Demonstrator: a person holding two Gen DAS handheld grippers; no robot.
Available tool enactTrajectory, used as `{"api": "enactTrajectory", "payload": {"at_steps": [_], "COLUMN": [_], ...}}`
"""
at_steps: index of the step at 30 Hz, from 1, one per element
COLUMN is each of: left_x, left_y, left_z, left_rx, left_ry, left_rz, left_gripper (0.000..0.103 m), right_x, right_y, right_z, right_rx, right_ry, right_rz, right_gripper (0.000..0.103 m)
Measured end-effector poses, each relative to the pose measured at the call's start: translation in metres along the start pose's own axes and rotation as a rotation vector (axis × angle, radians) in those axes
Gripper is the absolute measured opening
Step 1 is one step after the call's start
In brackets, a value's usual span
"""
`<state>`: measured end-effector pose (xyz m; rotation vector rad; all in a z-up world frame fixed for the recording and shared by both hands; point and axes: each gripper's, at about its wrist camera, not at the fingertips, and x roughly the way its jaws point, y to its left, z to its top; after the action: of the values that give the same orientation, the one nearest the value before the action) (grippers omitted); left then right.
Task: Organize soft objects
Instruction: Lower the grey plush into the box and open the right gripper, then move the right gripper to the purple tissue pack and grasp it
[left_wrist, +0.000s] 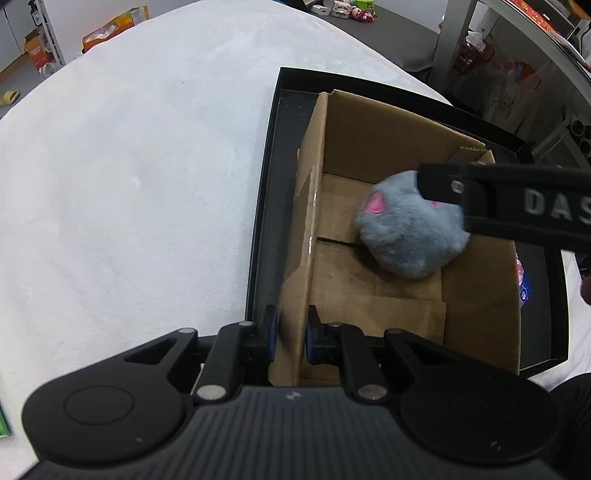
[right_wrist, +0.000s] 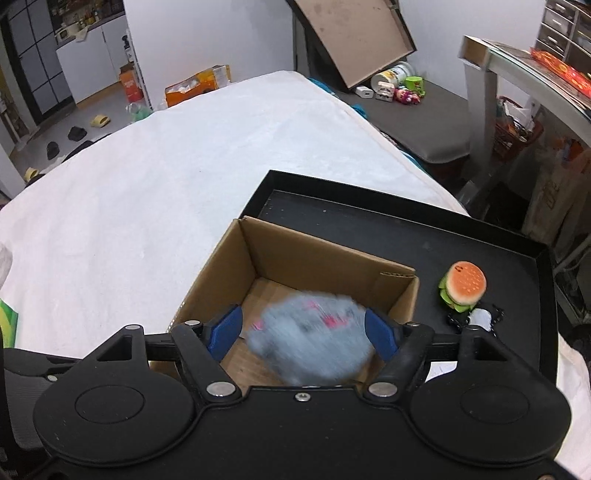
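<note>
A grey plush with pink patches (left_wrist: 406, 232) is inside the open cardboard box (left_wrist: 369, 136), low over its floor. In the right wrist view the plush (right_wrist: 306, 339) is blurred and sits between the blue pads of my right gripper (right_wrist: 303, 328). The jaws stand wide, and the left pad (right_wrist: 225, 328) is clear of the fur. One right finger (left_wrist: 517, 199) reaches across the plush from the right. My left gripper (left_wrist: 291, 332) is shut on the near left wall of the box (left_wrist: 310, 206). The box (right_wrist: 295, 254) stands in a shallow black tray (right_wrist: 369, 218).
A small burger plush (right_wrist: 463, 288) lies in the tray to the right of the box, with a small black-and-white item (right_wrist: 480, 317) just in front of it. The tray (left_wrist: 269, 184) rests on a white cloth-covered surface (right_wrist: 184, 184). Shelving and clutter stand beyond the right edge.
</note>
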<state>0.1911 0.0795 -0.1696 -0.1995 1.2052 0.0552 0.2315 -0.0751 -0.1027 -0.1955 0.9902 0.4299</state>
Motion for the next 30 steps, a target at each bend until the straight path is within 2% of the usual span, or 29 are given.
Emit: {"api": "enactTrajectory", "payload": {"at_steps": [6,9,14,22,30], "left_x": [-0.004,-0.007,-0.011,-0.020,-0.026], "left_y": [-0.004,-0.006,-0.004,-0.008,-0.012], "left_z": [-0.002,-0.002,-0.004,-0.007,-0.009], "left_rx": [0.013,0.018,0.016,0.036,0.041], "left_ry": [-0.020,-0.024,-0.032,-0.064,-0.085], "left_rz": [0.031,0.031,0.037,0.062,0.099], "left_gripper": [0.015,0.021,0.046,0.069,0.071], "right_x": [-0.009,-0.016,-0.028,-0.037,-0.037], "right_y": [-0.015,-0.021,-0.033,-0.065,-0.100], "right_z": [-0.008,-0.011,-0.020,-0.039,-0.062], "right_rx": [0.034,0.050,0.082,0.146,0.216], "right_ry": [0.006,-0.002,-0.022,-0.036,-0.021], "right_rz": [0.000,0.003,0.000,-0.013,-0.025], "right_gripper": [0.073,0.076,0.079,0.081,0.081]}}
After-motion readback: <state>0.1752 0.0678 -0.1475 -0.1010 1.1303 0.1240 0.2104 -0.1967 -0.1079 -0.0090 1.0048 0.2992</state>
